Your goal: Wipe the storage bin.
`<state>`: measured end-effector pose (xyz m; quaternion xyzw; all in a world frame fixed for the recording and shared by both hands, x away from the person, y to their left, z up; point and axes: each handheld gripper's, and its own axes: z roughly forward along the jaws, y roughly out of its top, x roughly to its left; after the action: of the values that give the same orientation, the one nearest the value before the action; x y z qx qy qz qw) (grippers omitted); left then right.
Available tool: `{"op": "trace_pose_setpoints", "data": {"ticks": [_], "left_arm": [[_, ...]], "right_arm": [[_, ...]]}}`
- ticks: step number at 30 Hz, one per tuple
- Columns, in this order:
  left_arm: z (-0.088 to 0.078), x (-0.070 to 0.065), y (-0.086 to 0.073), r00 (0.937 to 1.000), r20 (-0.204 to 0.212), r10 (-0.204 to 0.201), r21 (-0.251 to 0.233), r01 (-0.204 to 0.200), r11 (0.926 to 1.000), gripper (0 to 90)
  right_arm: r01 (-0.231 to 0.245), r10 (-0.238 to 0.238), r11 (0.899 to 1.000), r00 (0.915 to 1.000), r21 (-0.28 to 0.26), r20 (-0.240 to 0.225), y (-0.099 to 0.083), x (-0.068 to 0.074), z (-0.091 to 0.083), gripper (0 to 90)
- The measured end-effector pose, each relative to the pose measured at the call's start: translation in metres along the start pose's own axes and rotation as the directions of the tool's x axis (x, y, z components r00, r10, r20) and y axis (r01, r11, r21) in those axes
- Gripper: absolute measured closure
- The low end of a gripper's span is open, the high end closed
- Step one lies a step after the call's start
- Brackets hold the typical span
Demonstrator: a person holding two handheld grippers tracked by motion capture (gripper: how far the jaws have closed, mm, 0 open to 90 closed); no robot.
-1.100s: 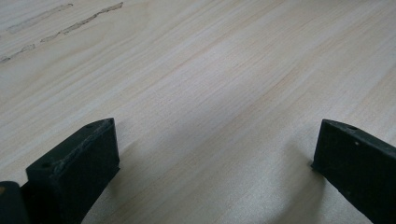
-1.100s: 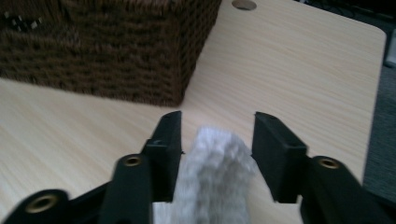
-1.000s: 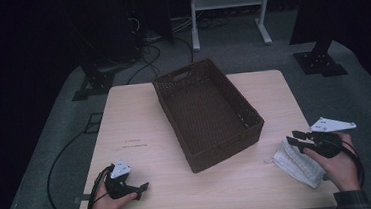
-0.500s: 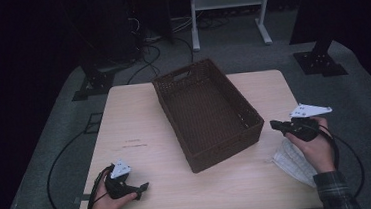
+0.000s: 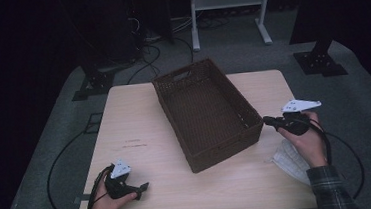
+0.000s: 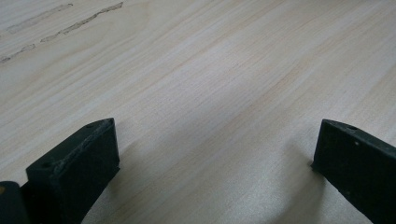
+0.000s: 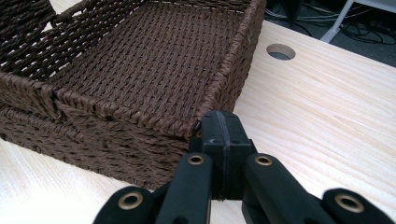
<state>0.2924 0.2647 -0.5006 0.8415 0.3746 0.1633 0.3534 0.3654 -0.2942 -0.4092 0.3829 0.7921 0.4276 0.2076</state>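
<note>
High view, nearest first: the left claw [image 5: 141, 189] lies low on the front left of the pale wooden worktop [image 5: 140, 123], a hand wrapped round its black body. In the left gripper view its two blunt black jaws stand wide apart over bare, fine-grained wood, with nothing between them. At the front right lies a crumpled whitish cloth [image 5: 289, 159], just beside the person's right wrist and partly hidden by it.

Farther in, the right claw [image 5: 266, 121] is pressed together with nothing held; its jaws have just been closing, and nothing lies between them. Its tip sits at the near right corner of the basket [image 5: 204, 110]; in the right gripper view the closed jaws meet right at that corner's rim, though whether they touch it I cannot tell.

The basket is rectangular, woven of dark brown twisted cord with a ribbed, ropy texture, a flat woven floor and low upright walls; a handle slot is cut in its far end wall. It stands in the middle of the worktop, empty. Its long axis runs diagonally, from near right to far left.

Beyond the worktop, grey floor, cables and a white metal frame [image 5: 228, 1].
</note>
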Motion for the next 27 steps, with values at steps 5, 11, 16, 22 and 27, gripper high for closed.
{"op": "trace_pose_setpoints", "data": {"ticks": [5, 11, 16, 22, 27], "left_arm": [[0.0, 0.0, 0.0, 1.0, 0.0, 0.0, 0.0, 0.0, 1.0, 0.0], [0.0, 0.0, 0.0, 1.0, 0.0, 0.0, 0.0, 0.0, 1.0, 0.0], [0.0, 0.0, 0.0, 1.0, 0.0, 0.0, 0.0, 0.0, 1.0, 0.0], [0.0, 0.0, 0.0, 1.0, 0.0, 0.004, 0.003, -0.004, 1.0, 0.0], [0.0, 0.001, 0.0, 1.0, 0.0, 0.007, 0.004, -0.007, 1.0, 0.0]], "right_arm": [[0.014, -0.014, 1.0, 0.9997, 0.001, -0.02, 0.0, 0.005, 0.0, 89.8], [0.024, -0.024, 1.0, 0.9983, -0.002, -0.052, -0.001, 0.014, 0.0, 89.9], [0.046, -0.046, 0.999, 0.9959, 0.005, -0.078, 0.0, 0.024, 0.0, 89.8], [0.068, -0.067, 0.998, 0.992, 0.008, -0.107, 0.002, 0.034, 0.0, 89.9], [0.083, -0.081, 0.997, 0.9883, 0.01, -0.129, 0.003, 0.043, 0.002, 89.8]]}}
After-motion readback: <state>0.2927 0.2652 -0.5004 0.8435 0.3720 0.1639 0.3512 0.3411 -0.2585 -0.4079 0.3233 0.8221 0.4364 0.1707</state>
